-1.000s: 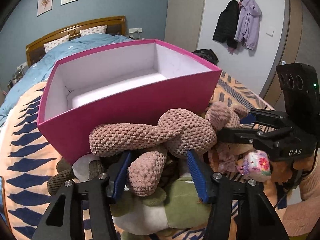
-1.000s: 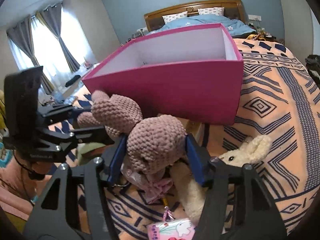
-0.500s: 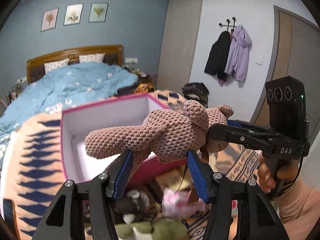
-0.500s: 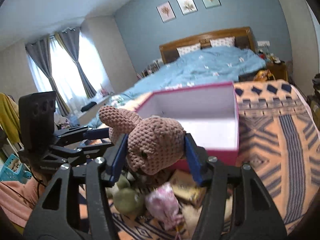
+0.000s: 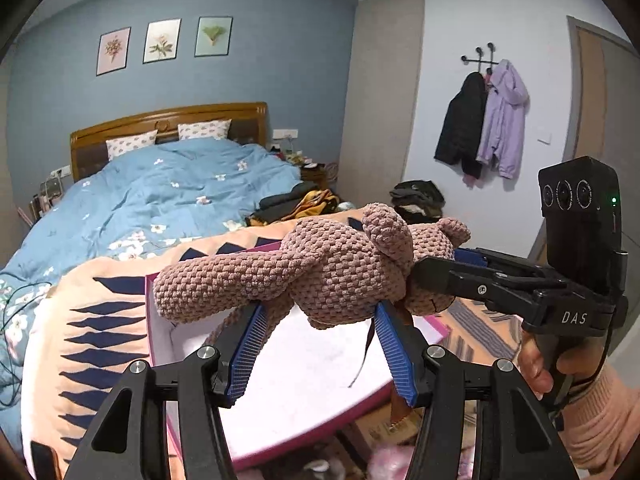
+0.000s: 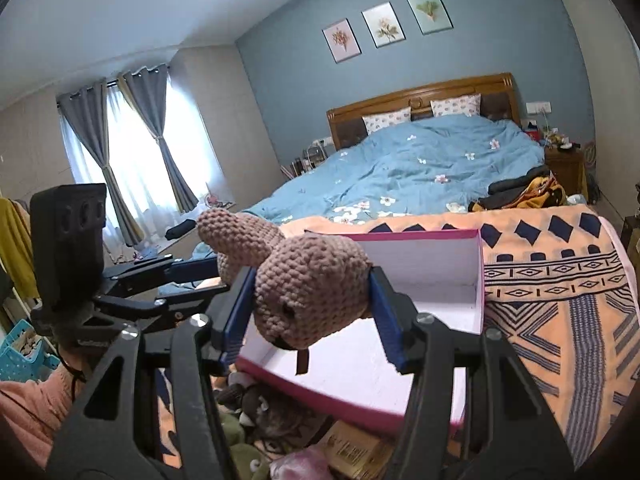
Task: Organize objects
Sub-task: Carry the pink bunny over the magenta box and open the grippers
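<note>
A pink-brown crocheted plush rabbit (image 5: pixel 320 272) hangs in the air between both grippers, above the open pink box (image 5: pixel 320 364). My left gripper (image 5: pixel 320 344) is shut on its body, blue pads pressing both sides. My right gripper (image 6: pixel 308 316) is shut on the rabbit's head (image 6: pixel 308 284), one long ear sticking out to the left. In the left wrist view the right gripper (image 5: pixel 452 276) comes in from the right, a hand in a pink sleeve on its handle. The pink box (image 6: pixel 424 276) has a white inside and holds nothing visible.
The box sits on an orange blanket with dark blue patterns (image 6: pixel 560 292). Below its near edge lie more plush toys (image 6: pixel 248 412), a cardboard packet (image 6: pixel 352 448) and a pink item. Behind is a bed with a blue duvet (image 5: pixel 160 200). Coats hang on the right wall (image 5: pixel 488 120).
Both grippers have lifted the rabbit up from the toy pile in front of the box. It now hangs over the box opening, and the views look down into the box from higher.
</note>
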A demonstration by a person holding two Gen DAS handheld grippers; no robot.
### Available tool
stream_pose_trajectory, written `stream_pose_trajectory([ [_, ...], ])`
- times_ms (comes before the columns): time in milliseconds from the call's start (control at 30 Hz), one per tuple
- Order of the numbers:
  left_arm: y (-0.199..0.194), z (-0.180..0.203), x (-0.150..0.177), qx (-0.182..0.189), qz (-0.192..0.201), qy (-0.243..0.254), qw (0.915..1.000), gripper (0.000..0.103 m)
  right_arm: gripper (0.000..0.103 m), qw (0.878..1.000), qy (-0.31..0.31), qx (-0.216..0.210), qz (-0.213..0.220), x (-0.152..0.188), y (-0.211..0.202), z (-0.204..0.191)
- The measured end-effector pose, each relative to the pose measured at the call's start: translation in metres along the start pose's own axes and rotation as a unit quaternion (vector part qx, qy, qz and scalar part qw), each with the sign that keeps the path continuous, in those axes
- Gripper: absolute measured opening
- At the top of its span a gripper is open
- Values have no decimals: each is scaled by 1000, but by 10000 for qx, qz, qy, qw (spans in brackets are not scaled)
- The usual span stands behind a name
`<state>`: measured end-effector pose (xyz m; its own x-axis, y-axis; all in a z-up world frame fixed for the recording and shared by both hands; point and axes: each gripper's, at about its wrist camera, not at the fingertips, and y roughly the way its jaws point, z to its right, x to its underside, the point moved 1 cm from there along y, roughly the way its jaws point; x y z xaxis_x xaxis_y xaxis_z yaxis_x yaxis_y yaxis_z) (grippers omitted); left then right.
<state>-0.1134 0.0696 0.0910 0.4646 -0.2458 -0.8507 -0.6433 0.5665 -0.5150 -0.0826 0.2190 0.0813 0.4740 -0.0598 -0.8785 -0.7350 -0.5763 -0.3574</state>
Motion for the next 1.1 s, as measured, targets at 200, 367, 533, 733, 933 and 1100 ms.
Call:
stream_pose_trajectory([
  [200,37,-22,6,-98,-329,-243,9991,57,59,9989,214,62,-411,3,41,22],
  [367,70,-42,19,-352,-718,-500,9955,57,60,9960,300,138,-830,17,76,35],
  [533,86,-57,34,-512,-968,-762,9911,57,60,9933,433,369,-1010,26,88,46],
  [733,71,-61,38,-486,-647,-808,9934,60,60,9926,269,632,-1000,33,77,49],
  [933,47,-45,40,-555,-263,-513,9968,70,66,9952,-9,614,-764,37,61,35],
  [1100,31,-39,40,-562,-36,-482,9972,77,71,9963,-196,564,-621,43,49,20],
])
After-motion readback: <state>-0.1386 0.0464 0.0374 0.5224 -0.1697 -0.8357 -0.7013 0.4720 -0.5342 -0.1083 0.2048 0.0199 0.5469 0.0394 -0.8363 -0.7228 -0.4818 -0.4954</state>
